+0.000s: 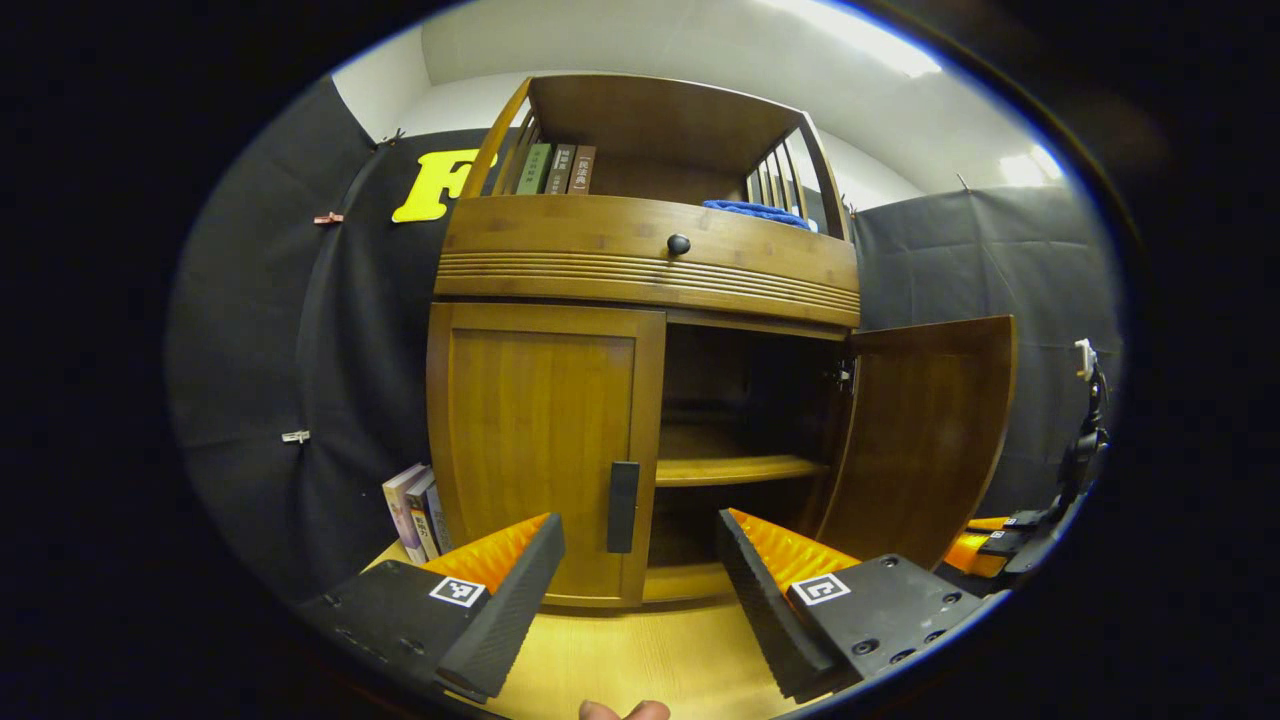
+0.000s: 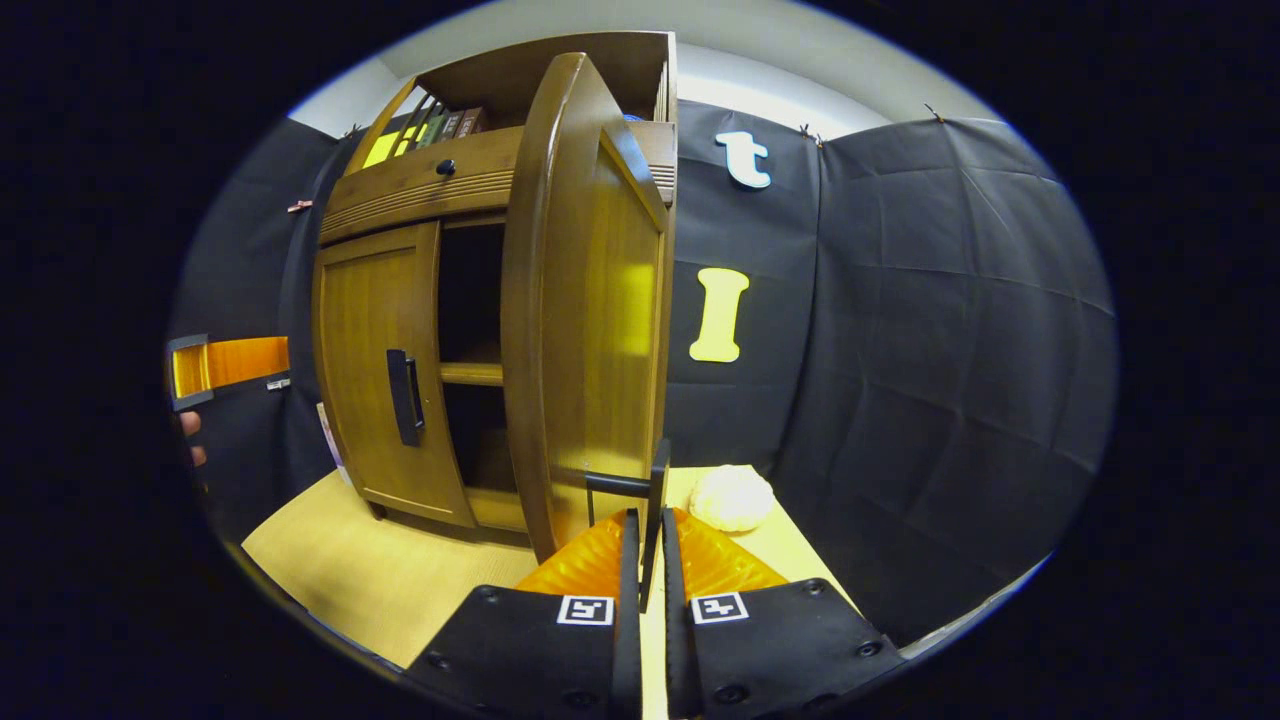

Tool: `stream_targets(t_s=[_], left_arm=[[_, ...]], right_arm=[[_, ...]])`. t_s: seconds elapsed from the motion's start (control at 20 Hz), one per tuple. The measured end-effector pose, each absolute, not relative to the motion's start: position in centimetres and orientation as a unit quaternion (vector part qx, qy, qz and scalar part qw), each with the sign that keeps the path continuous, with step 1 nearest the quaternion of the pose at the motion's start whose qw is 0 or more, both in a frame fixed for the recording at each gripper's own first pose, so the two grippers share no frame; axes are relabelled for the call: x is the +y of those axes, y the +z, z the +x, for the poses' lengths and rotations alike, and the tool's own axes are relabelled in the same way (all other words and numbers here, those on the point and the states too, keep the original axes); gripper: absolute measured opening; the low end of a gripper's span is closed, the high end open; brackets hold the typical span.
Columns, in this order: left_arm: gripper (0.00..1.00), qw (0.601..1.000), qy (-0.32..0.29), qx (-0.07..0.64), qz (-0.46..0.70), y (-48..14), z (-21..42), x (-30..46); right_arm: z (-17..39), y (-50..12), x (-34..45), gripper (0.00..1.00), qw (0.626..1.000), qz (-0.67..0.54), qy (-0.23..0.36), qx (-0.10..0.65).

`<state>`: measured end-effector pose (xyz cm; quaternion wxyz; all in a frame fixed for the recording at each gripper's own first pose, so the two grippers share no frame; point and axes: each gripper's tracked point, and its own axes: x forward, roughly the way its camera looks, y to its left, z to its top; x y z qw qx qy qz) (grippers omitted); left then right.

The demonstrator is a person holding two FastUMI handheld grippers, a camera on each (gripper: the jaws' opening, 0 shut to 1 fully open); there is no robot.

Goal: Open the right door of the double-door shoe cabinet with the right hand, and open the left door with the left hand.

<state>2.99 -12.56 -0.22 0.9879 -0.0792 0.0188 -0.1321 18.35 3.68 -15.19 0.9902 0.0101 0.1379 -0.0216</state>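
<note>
Right gripper view: fingers [image 2: 621,560] pinch right door [image 2: 585,300]'s slim bar handle [image 2: 655,500].

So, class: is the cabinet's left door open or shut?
Shut. The left door sits flush in its frame, while the right door stands swung out, exposing the shelf.

yellow table [image 1: 640,660], shoe cabinet [image 1: 545,440], books [image 1: 415,510]

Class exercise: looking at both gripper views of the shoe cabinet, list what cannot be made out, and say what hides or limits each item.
- Lower cabinet interior, left gripper view: too dark to tell its contents.
- Space behind the left door: hidden by the shut door.
- Book titles on top: too small.
- Right door handle, right gripper view: its lower part is hidden between the right gripper fingers.
- White lump on the floor: too unclear to identify.
</note>
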Motion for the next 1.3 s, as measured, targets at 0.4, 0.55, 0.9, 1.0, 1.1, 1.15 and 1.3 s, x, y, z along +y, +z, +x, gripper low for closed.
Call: stream_targets(t_s=[0.4,0.55,0.9,1.0,1.1,1.15,1.3], left_arm=[[0.96,0.991,-0.112,0.022,-0.072,-0.1,6.7,-15.2],[0.94,0.992,-0.107,0.017,-0.059,0.0,7.5,-15.9],[0.96,0.995,-0.097,0.002,-0.036,0.1,9.5,-16.9],[0.94,0.995,-0.091,0.009,-0.031,-0.5,10.3,-16.9],[0.96,0.995,-0.089,0.015,-0.033,-1.2,11.1,-16.9],[0.94,0.995,-0.087,0.017,-0.034,-1.3,11.6,-16.9],[0.94,0.996,-0.075,0.018,-0.033,-2.0,12.4,-16.7]], right_arm=[[18.4,-15.4,2.4,0.13,0.988,0.041,-0.009,0.148],[18.4,-15.2,2.3,0.13,0.988,0.047,-0.007,0.149],[17.3,-14.7,0.8,0.12,0.988,0.067,-0.028,0.136],[17.4,-14.4,-0.7,0.12,0.99,0.052,-0.045,0.127],[17.5,-14.1,-0.4,0.13,0.99,0.059,-0.041,0.12],[17.5,-14.2,-0.1,0.13,0.99,0.058,-0.042,0.121],[17.1,-13.9,-1.1,0.13,0.991,0.032,-0.058,0.116]])
